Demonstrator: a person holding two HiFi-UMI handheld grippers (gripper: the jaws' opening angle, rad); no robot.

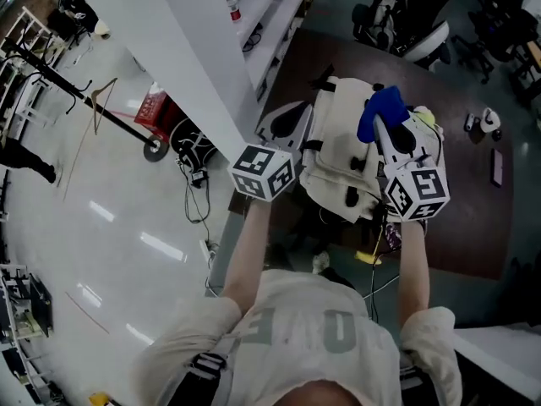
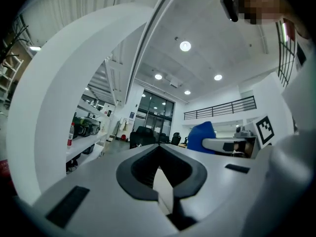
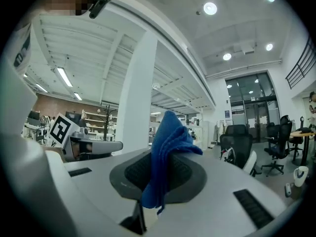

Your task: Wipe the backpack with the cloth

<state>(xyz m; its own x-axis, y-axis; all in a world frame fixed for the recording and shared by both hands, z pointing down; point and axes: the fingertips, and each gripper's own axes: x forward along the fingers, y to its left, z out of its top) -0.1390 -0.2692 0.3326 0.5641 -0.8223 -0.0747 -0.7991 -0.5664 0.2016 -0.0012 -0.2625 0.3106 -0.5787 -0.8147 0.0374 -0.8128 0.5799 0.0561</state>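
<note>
From the head view, the backpack (image 1: 338,142) lies by the table's (image 1: 473,218) left edge. In the left gripper view, the left gripper (image 2: 159,154) is closed on nothing, likely free to steady the bag. In the right gripper view, the right gripper (image 3: 160,169) pinches the cloth (image 3: 168,142), bunched ready for wiping.

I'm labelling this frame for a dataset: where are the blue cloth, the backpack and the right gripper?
blue cloth (image 3: 170,132), right gripper view, bunched upper fold.
backpack (image 1: 338,159), head view, cream front panel.
right gripper (image 3: 160,177), right gripper view, between fingertips, where cloth is pinched.
</note>
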